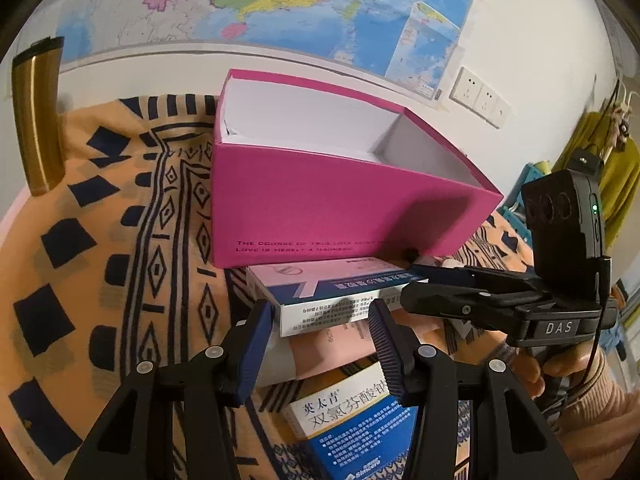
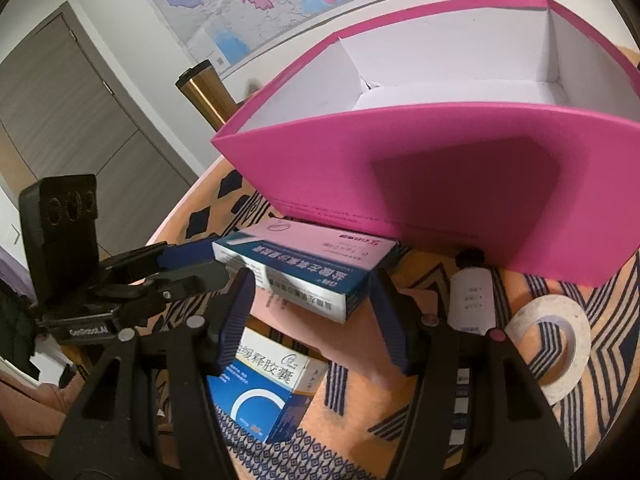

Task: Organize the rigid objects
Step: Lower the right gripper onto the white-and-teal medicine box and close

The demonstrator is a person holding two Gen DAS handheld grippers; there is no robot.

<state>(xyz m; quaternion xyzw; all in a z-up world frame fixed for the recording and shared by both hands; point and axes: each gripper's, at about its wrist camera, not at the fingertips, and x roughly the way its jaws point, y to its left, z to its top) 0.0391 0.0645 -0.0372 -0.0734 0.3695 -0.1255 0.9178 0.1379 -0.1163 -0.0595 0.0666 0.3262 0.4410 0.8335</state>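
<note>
Two grippers clasp one medicine box (image 1: 320, 296) at frame centre, below the pink box (image 1: 320, 200) lettered "LOVE IS MERELY A MADNESS": left gripper (image 1: 320, 320), right gripper (image 2: 312, 304) marked "DAS".

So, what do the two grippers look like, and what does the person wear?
Both are black with ribbed dark blue pads. The right gripper carries a black camera block with a green light, a black cable and a "DAS" label. The left gripper has a white-lettered label. A pinkish sleeve shows.
</note>
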